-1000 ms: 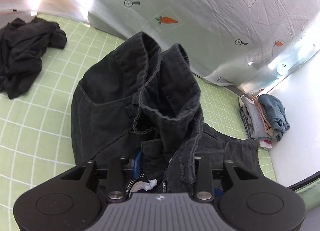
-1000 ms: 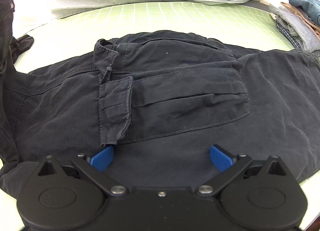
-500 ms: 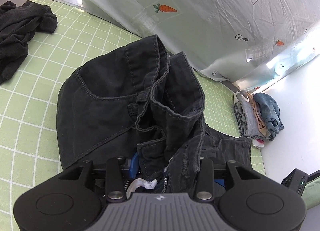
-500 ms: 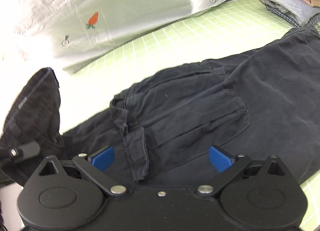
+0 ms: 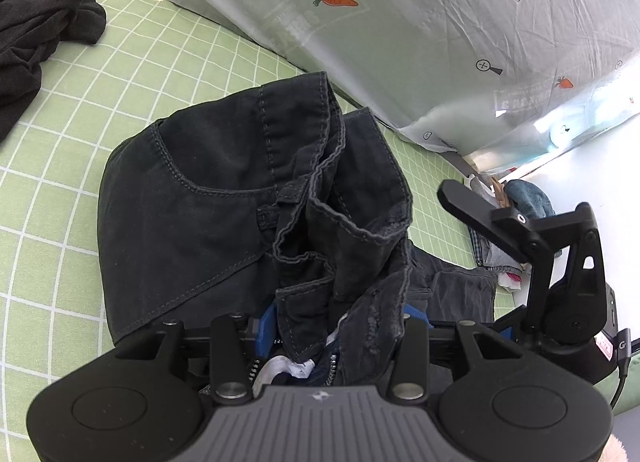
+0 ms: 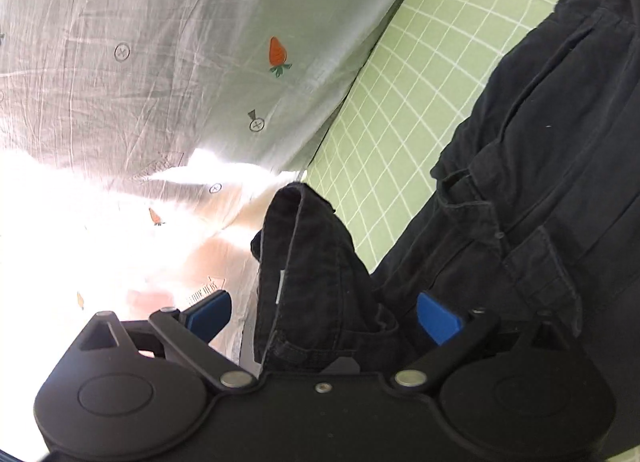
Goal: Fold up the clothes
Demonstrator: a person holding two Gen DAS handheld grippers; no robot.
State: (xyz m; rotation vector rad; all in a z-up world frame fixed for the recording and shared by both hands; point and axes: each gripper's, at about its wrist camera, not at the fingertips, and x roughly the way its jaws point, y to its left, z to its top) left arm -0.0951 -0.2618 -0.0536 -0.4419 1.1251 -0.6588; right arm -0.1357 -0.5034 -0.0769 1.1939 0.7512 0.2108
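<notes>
Left wrist: left tool [image 5: 340,326] clamped on trousers [image 5: 224,198] — right tool [image 6: 324,314] apart, straddling waistband; crumpled garment [image 5: 36,34] nearby.

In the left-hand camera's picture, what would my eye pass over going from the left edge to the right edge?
crumpled black garment → dark trousers bunched in the left gripper → right gripper, with a stack of folded clothes partly hidden behind it.

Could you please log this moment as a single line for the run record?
task: fold clothes | left gripper: shut on trousers waistband | right gripper: open, straddling raised waistband | trousers: partly lifted off green mat
</notes>
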